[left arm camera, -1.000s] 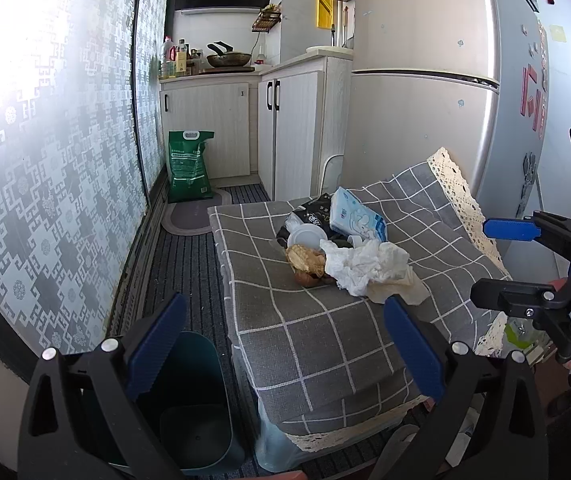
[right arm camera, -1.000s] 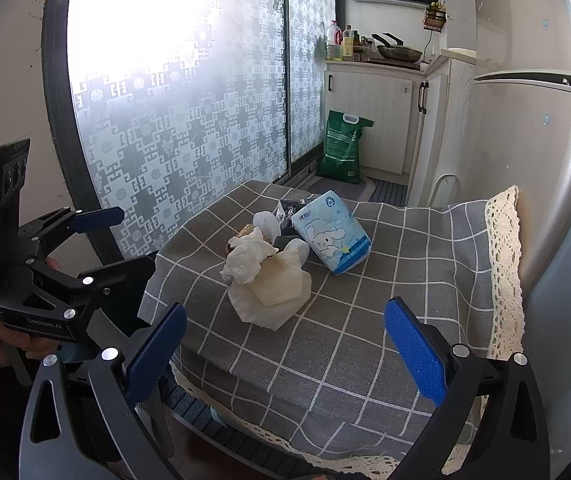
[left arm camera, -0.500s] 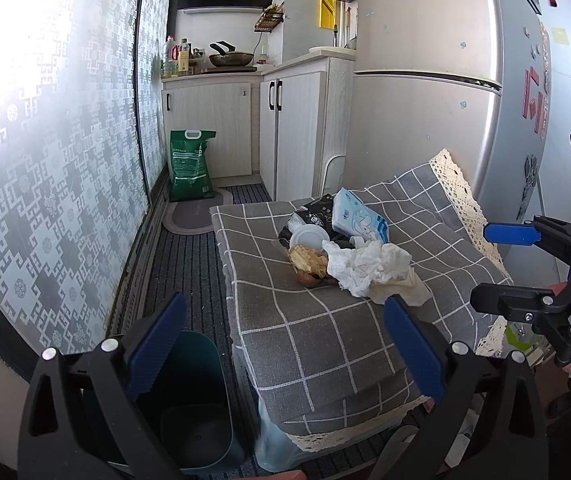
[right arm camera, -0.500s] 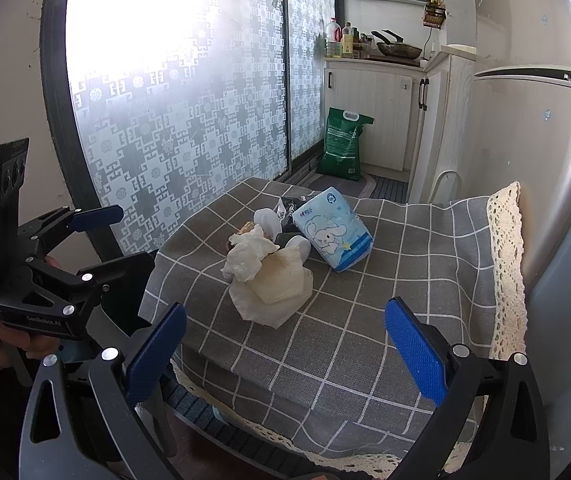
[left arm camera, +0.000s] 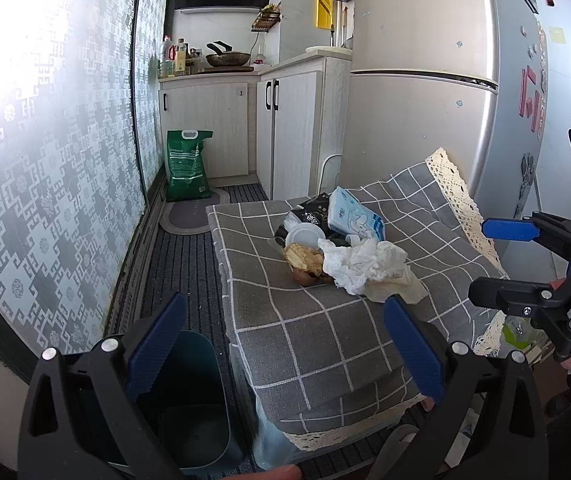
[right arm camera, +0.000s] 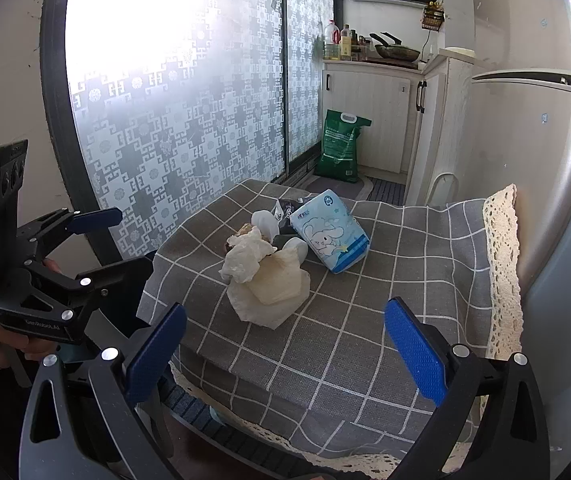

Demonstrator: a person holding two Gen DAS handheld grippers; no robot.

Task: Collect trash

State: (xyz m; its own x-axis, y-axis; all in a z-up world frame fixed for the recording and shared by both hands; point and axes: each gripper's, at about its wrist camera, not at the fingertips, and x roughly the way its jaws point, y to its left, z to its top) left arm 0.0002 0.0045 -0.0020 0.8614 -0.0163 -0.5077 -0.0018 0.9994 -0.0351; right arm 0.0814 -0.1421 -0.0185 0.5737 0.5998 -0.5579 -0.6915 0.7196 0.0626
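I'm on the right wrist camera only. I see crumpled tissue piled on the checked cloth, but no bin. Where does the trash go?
Observer: The left wrist view shows a teal bin on the floor, against the near left side of the checked cloth, just below the left gripper.
Operator: Anything in it yet?
Observer: No trash shows in the part of its inside that is visible. The left gripper's near finger hides the rest.
Operator: What's behind the tissue, on the window side?
Observer: A brown food scrap lies there, touching the crumpled tissue.
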